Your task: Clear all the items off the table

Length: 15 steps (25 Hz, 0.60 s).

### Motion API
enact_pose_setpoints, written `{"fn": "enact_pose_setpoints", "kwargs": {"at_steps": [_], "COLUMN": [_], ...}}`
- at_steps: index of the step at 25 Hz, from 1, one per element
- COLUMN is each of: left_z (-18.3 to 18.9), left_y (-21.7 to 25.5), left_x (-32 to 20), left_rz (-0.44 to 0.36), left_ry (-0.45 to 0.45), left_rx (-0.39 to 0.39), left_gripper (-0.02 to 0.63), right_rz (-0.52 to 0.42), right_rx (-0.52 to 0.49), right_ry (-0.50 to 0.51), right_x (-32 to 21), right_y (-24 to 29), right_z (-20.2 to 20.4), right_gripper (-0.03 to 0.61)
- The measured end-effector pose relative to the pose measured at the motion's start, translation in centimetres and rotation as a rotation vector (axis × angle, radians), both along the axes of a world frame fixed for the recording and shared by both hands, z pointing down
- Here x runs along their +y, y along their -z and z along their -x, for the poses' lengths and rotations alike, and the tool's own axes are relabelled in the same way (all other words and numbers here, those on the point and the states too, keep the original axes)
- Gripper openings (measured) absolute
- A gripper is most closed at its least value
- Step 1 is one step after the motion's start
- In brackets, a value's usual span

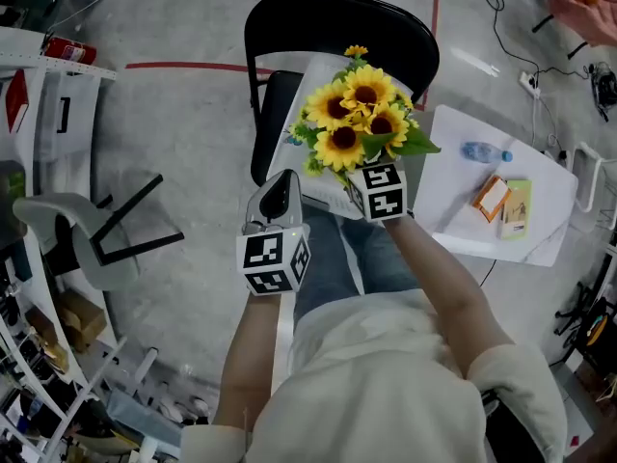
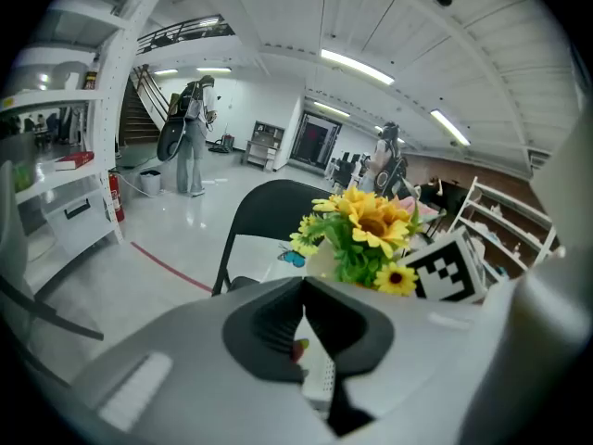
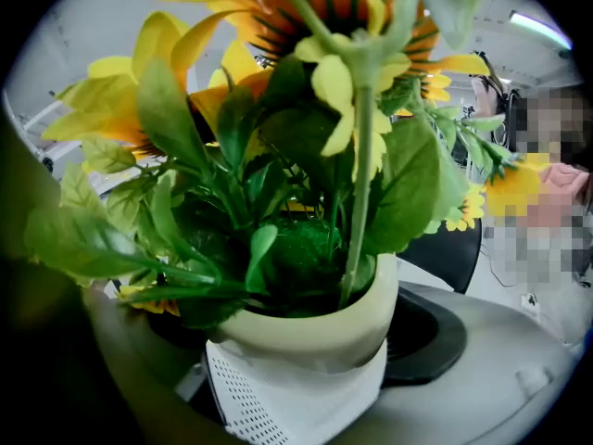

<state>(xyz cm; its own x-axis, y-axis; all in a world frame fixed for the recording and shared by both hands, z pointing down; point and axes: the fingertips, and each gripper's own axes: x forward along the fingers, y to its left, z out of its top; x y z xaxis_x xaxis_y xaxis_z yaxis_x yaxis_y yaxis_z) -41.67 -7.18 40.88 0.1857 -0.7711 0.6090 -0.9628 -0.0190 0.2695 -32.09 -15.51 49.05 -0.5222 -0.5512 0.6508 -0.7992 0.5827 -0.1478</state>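
Our right hand-held gripper point(image 3: 295, 360) was clenched on the sunflower pot point(image 3: 324, 327), one dark pad on each side of its body, just under the cream rim. Our left hand-held gripper point(image 2: 303, 295) had its jaws pressed together. Something pale showed behind them, but we could not tell whether anything thin was nipped there.

The pot hung in the air in front of us, upright, off the surface point(image 1: 453, 162) and over the near edge of the black chair point(image 1: 337, 22). We judged it light but top-heavy, since the sunflowers point(image 1: 359, 114) spread far wider than the base. The rim looked smooth and rounded, so likely slippery. The white perforated wrap point(image 3: 278, 401) round the lower body looked softer and probably gave the pads a better bite. The stems and leaves looked bendy and would bear no load, so we thought the body below the rim was the right place to hold, kept level so the blooms could not tip it out.

Beyond it, to our right, the surface held a water bottle point(image 1: 485, 151), an orange packet point(image 1: 492, 198) and a green booklet point(image 1: 518, 207) — all small and probably light, none yet cleared.
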Motion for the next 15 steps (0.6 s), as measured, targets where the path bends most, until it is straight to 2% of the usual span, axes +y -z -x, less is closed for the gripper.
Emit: {"fn": "enact_pose_setpoints", "kwargs": {"at_steps": [6, 15], "left_z": [1.6, 1.6], "left_y": [-2.3, -6.0], "left_x": [-1.6, -3.6], "left_rz": [0.024, 0.062], "left_ry": [-0.034, -0.077], "left_rx": [0.014, 0.046], "left_gripper": [0.011, 0.011], "right_rz": [0.026, 0.085], "right_rx": [0.014, 0.052], "right_ry": [-0.078, -0.199], "right_x": [-2.1, -3.4], "right_y": [-3.6, -9.5], "right_z": [2.0, 2.2], "right_gripper": [0.546, 0.546]}}
